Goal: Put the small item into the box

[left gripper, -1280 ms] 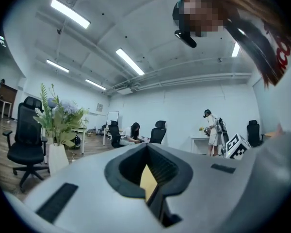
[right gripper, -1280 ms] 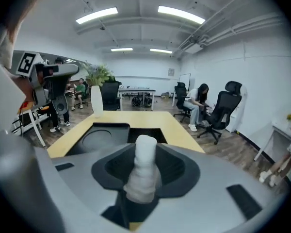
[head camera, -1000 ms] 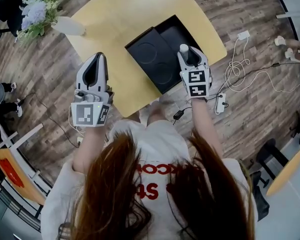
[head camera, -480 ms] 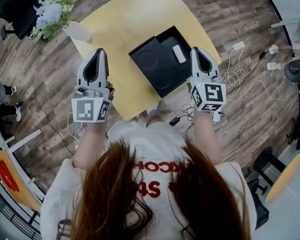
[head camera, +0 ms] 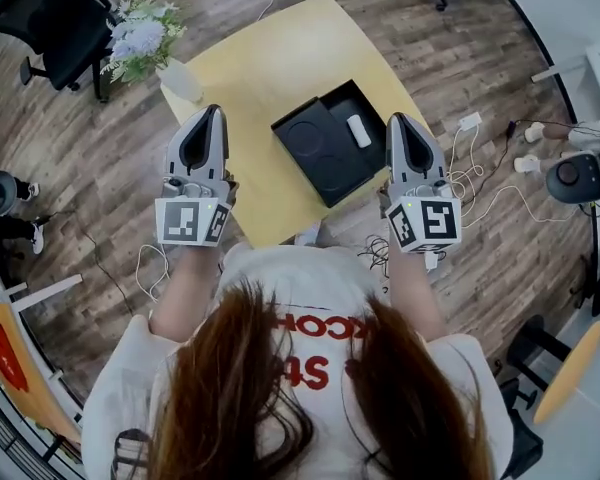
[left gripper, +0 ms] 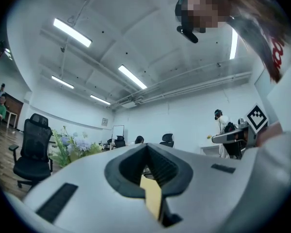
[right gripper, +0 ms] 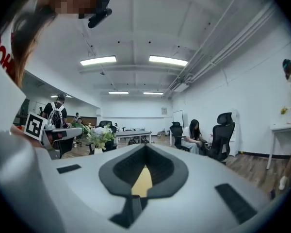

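In the head view a small white oblong item lies inside the open black box, whose black lid leans against its left side on the yellow table. My right gripper is held up just right of the box, shut and empty, tips pointing away from me. My left gripper is raised to the left of the box, also shut with nothing in it. Both gripper views look level across the room, with the jaws meeting at their tips.
A vase of flowers stands at the table's far left corner. Cables and white chargers lie on the wooden floor to the right. A black office chair stands at top left. People sit at desks across the room.
The right gripper let go of the white item, which now lies in the box, then shut and drew back to the right. Both grippers rose level; the head view shifted.
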